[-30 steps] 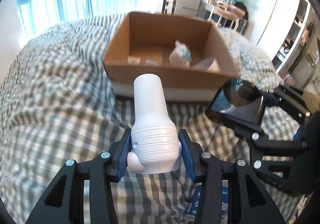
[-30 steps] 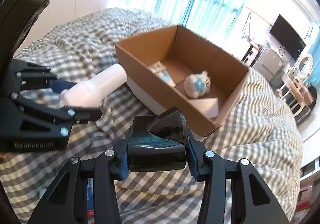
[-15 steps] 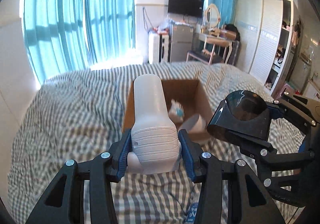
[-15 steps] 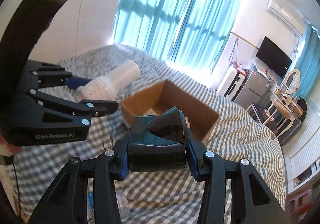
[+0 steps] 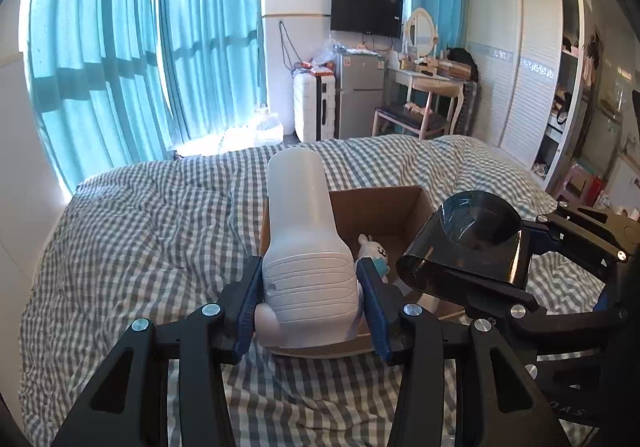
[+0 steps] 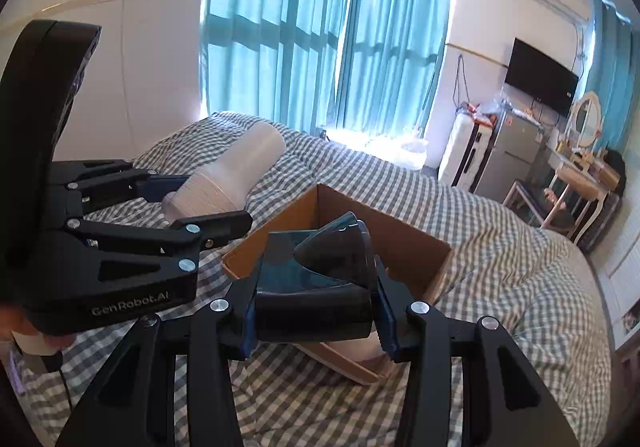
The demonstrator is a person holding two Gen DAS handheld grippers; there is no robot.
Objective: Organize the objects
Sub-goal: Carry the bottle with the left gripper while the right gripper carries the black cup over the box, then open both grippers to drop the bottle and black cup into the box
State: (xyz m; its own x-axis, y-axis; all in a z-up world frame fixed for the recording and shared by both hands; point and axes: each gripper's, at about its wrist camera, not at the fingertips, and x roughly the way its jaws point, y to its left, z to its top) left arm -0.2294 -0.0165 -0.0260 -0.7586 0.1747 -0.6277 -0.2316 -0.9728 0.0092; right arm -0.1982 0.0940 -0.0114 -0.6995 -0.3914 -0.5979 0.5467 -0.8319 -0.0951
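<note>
My left gripper (image 5: 310, 287) is shut on a white hair dryer body (image 5: 304, 247), its barrel pointing away from me above the near wall of an open cardboard box (image 5: 384, 207). A white plush rabbit (image 5: 374, 253) lies inside the box. To the right, my right gripper (image 6: 316, 307) is shut on a black nozzle piece (image 6: 320, 275), held over the near side of the cardboard box (image 6: 404, 247). The right wrist view shows the left gripper (image 6: 200, 203) and the hair dryer (image 6: 232, 175) at the left. Both are well above the bed.
The box rests on a bed with a grey checked duvet (image 5: 140, 239). Teal curtains (image 5: 120, 67) hang behind the bed. Beyond its foot stand a white suitcase (image 5: 312, 107), a small fridge (image 5: 360, 91), a dressing table with a chair (image 5: 420, 103) and a wardrobe (image 5: 528, 79).
Both grippers have risen with the hair dryer and the nozzle in them. The box now looks smaller and lower, and the room behind the bed has come into view.
</note>
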